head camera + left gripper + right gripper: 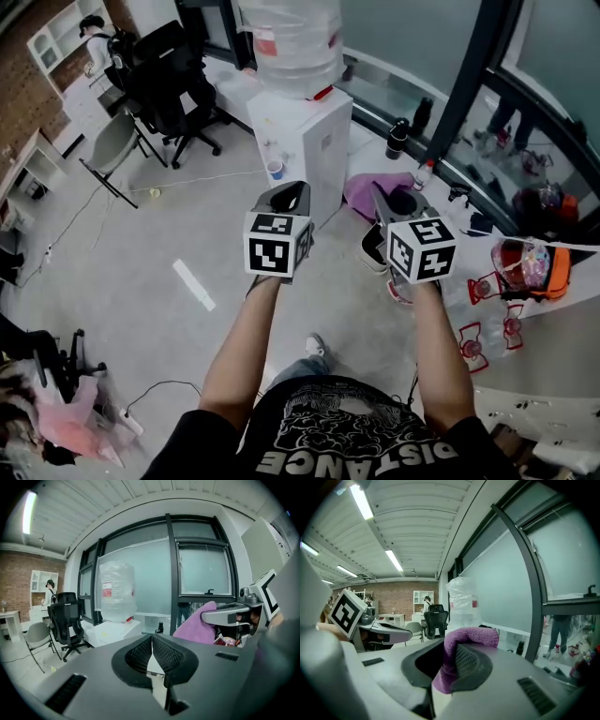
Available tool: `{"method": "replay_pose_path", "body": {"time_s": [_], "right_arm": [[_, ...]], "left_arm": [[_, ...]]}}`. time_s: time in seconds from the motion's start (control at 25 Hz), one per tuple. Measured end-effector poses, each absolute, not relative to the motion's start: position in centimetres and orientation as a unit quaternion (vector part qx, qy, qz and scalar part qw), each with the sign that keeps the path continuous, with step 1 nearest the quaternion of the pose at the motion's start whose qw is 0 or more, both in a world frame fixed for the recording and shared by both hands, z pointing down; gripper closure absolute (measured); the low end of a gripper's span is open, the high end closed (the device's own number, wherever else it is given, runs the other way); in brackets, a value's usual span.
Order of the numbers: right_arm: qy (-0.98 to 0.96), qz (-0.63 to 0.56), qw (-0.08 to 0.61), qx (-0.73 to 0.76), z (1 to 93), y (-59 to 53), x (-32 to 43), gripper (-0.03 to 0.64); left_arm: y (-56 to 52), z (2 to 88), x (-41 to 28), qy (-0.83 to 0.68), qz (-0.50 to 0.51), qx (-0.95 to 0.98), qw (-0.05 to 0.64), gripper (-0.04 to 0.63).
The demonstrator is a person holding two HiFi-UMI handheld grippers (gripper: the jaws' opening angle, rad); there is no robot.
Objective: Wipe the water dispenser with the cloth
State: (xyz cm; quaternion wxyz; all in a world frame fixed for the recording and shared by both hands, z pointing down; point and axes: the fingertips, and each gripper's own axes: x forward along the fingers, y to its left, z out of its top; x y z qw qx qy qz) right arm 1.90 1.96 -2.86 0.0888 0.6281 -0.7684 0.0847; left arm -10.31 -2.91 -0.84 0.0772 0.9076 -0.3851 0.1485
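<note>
The white water dispenser (309, 141) stands by the window with a clear bottle (292, 42) on top; it also shows in the left gripper view as the dispenser (112, 630) and far off in the right gripper view as the dispenser (461, 606). A purple cloth (370, 192) hangs from my right gripper (392, 202), whose jaws are shut on the cloth (457, 656). My left gripper (289, 199) is shut with nothing in it, its jaws (152, 656) touching. Both grippers hover in front of the dispenser, short of it.
A blue cup (275, 170) sits at the dispenser's tap. Black office chairs (164, 80) and a grey chair (112, 145) stand to the left. A dark bottle (397, 139) rests on the window ledge. Red bags and clutter (525, 267) lie right. A person (94, 37) stands far back.
</note>
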Motion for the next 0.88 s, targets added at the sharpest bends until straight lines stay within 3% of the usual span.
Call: {"method": "replay_pose_path", "body": {"time_s": [0.88], "right_arm": [[-0.755,0.090,0.098,0.642,-1.2,-8.8,4.4,0.575]], "left_arm": [[-12.8,0.6,-7.4,-0.365,0.149,0.916,0.076,0.568]]}}
